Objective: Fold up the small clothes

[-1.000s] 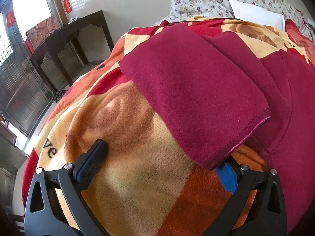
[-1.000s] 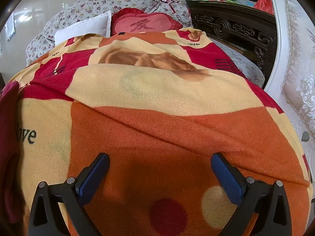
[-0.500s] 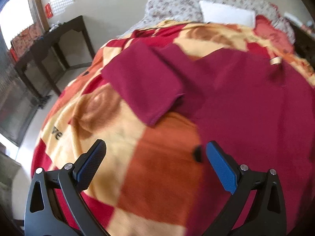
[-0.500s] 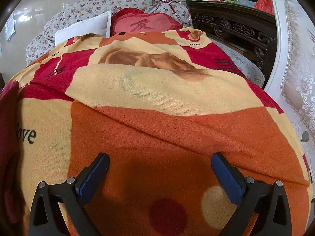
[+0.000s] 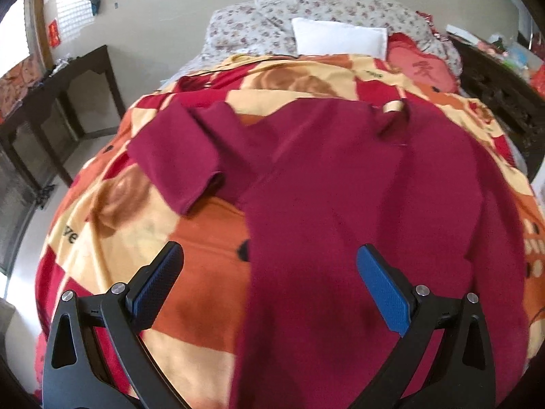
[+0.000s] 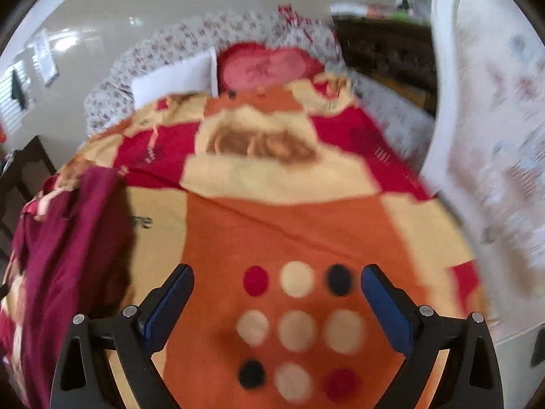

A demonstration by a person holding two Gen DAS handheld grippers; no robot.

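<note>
A dark red short-sleeved shirt point(image 5: 340, 184) lies spread flat on the patterned blanket point(image 5: 112, 211), collar toward the pillows. Its left sleeve point(image 5: 184, 156) sticks out to the left. My left gripper point(image 5: 269, 266) hangs open above the shirt's lower left part, holding nothing. In the right wrist view the shirt point(image 6: 68, 238) shows only as a strip at the left edge. My right gripper point(image 6: 277, 279) is open over the blanket's point(image 6: 272, 225) orange patch of coloured dots, right of the shirt. This view is blurred.
A white pillow point(image 5: 340, 37) and a red cushion point(image 5: 422, 64) lie at the head of the bed against a floral headboard point(image 5: 306, 10). A dark wooden table point(image 5: 58, 102) stands to the left, dark furniture point(image 5: 497, 92) to the right. A white patterned panel point(image 6: 487, 156) rises by the bed's right side.
The left gripper has pulled back and swung right, from the sleeve's edge to over the shirt body. The right gripper, still before, has now backed away and risen, showing more bed.
</note>
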